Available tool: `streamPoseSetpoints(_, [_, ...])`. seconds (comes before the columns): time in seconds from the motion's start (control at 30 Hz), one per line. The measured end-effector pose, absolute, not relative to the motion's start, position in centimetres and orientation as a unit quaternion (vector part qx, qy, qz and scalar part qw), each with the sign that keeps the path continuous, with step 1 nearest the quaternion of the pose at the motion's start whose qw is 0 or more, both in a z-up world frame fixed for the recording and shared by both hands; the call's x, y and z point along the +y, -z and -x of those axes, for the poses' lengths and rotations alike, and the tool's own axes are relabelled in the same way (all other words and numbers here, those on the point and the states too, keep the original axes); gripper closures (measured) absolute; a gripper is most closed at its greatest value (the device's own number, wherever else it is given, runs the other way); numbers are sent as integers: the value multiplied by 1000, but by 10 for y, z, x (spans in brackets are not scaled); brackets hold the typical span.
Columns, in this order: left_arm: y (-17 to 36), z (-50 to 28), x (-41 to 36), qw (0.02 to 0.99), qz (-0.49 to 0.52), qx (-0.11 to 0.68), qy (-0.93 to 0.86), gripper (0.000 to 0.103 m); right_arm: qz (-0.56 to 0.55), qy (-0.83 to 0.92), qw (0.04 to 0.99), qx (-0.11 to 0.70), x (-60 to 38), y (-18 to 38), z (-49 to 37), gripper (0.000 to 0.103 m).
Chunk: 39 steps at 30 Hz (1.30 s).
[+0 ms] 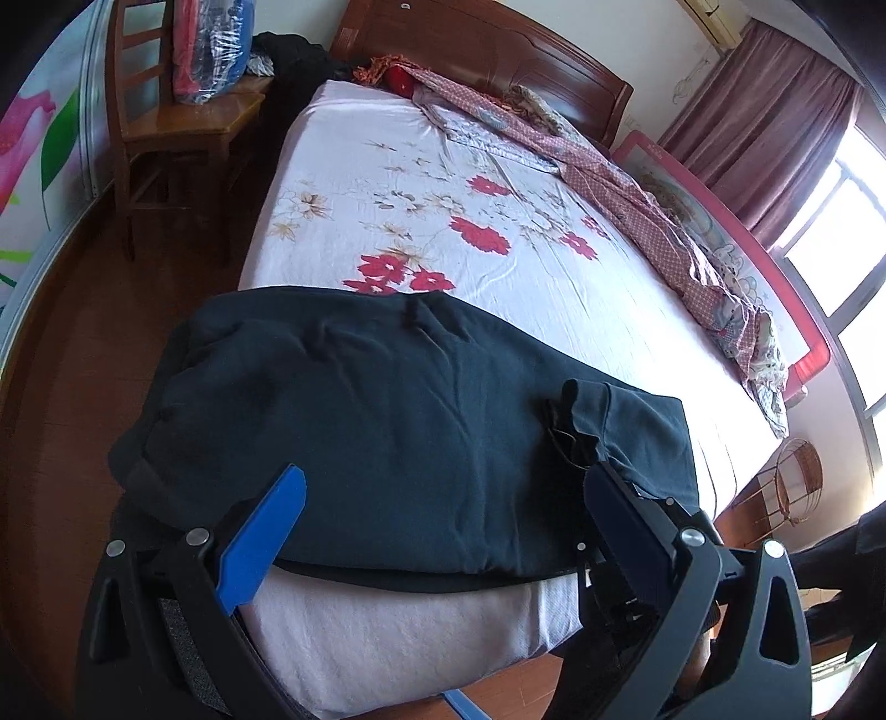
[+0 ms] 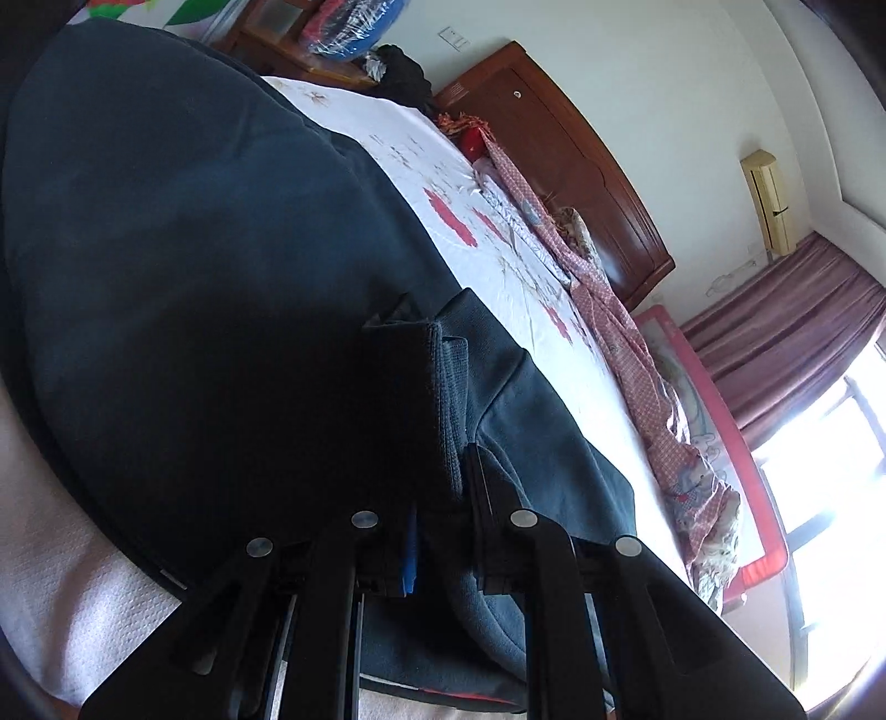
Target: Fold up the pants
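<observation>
Dark navy pants (image 1: 387, 421) lie folded in a broad slab across the near end of the bed (image 1: 443, 221), near fold line at the mattress edge. Long axis runs 9 to 3 o'clock in the left wrist view; the rounded bunched end with a ribbed band points to 8 o'clock, the squarer end to 3 o'clock. Fabric mostly flat, with soft creases.

Right gripper (image 2: 443, 443): jaws pressed together on a ribbed band of the pants at 6 o'clock in its own view, cloth sandwiched between the fingers. In the left wrist view a small raised bunch of cloth stands at about 4 o'clock on the pants.

Left gripper (image 1: 443, 493): jaws spread wide, blue finger pad (image 1: 260, 548) at 7 o'clock over the near fold, the other finger at 5 o'clock by the raised bunch. Nothing between them but the flat pants below.

Surface: white bedsheet with red flower print. Crumpled pink patterned quilt (image 1: 637, 205) along the 2 o'clock side, wooden headboard (image 1: 498, 50) at 12, wooden chair (image 1: 166, 111) at 10, mauve curtain (image 1: 775, 111) and a bright window at 2 to 3, brown wood floor at 8.
</observation>
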<state>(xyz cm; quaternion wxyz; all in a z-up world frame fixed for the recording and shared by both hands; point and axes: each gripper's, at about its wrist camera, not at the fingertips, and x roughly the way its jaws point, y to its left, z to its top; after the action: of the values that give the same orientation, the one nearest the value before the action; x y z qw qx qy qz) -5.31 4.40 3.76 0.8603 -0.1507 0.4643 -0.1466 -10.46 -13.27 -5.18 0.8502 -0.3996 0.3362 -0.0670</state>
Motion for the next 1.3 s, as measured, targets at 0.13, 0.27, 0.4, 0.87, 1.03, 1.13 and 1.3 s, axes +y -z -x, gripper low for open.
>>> streamPoseSetpoints(0.13, [-26, 46, 62, 851, 184, 477, 122, 2, 394, 68, 854, 332, -133, 43, 100, 90])
streamPoseSetpoints(0.27, [-12, 47, 81, 843, 207, 486, 97, 2, 390, 69, 856, 331, -126, 42, 99, 90])
streamPoseSetpoints(0.4, [11, 52, 95, 822, 238, 510, 80, 2, 384, 62, 859, 333, -127, 45, 100, 90])
streamPoseSetpoints(0.87, [37, 63, 120, 794, 292, 532, 43, 2, 369, 20, 858, 358, -123, 6, 113, 37])
streamPoseSetpoints(1.03, [31, 62, 126, 807, 291, 512, 37, 2, 207, 21, 901, 380, -164, -38, 112, 37])
streamPoseSetpoints(1.13, [38, 64, 131, 793, 304, 527, 32, 2, 111, 60, 911, 393, -197, -35, 93, 37])
streamPoseSetpoints(1.3, [50, 68, 158, 761, 375, 528, 27, 2, -79, 25, 910, 405, -226, -37, 101, 37])
